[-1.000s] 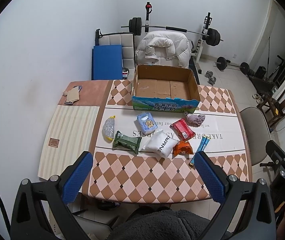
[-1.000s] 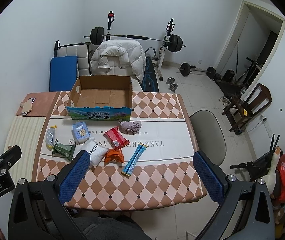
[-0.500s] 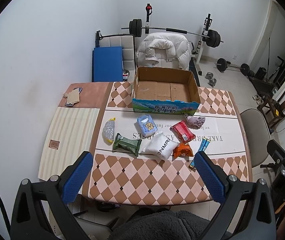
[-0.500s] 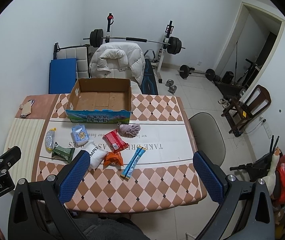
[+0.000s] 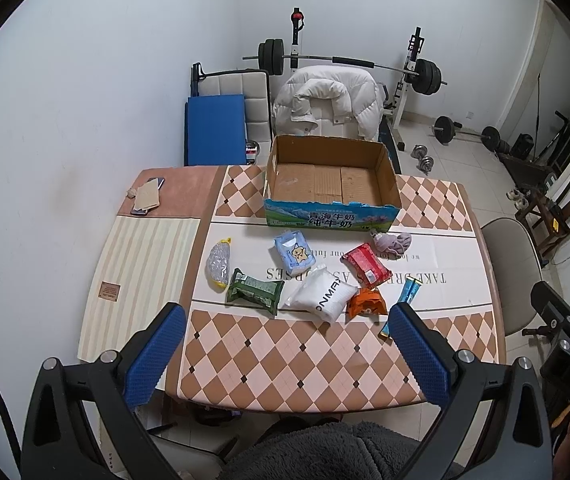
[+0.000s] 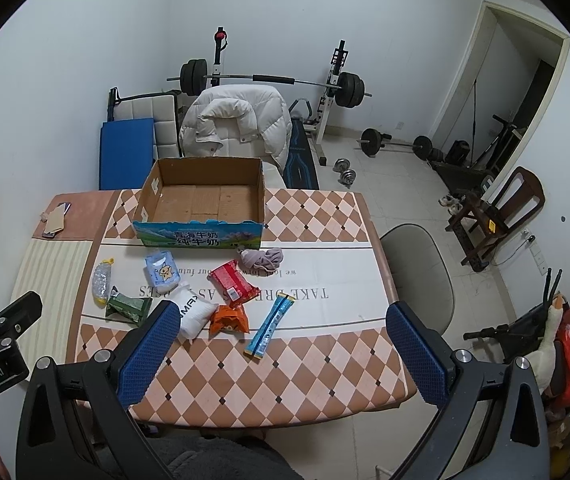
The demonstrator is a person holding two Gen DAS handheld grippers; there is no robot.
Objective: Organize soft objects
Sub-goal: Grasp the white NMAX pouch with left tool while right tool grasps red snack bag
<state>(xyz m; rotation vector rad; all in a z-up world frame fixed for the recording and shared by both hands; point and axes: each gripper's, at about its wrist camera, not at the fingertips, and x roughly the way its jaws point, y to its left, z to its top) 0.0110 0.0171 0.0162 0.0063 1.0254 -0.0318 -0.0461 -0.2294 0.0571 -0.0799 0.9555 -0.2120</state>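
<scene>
**Soft packs laid out in front of an open box**

Both grippers are held high above the worktop [image 5: 325, 360]. The left gripper [image 5: 287, 354] has its jaws wide open, and nothing is held between them. The right gripper [image 6: 281, 354] also has its jaws wide open and nothing is gripped.

A cardboard box [image 5: 331, 182] is set at the far side of the worktop, with its top open and only its bare floor seen inside. The soft things are spread out in front of it. A light blue tissue pack [image 5: 295, 254] and a red pack [image 5: 365, 266] are placed near the box. A small purple cloth [image 5: 393, 242] is found just beside the box's front right corner. Nearer the grippers, a clear bag [image 5: 219, 264], a green pack [image 5: 255, 290], a white pouch [image 5: 323, 294], an orange pack [image 5: 365, 302] and a long blue stick pack [image 6: 271, 326] are lined up in a row. The white pouch is touched by the orange pack.

A white puffy coat [image 6: 237, 124] is hung over a chair behind the box.
</scene>
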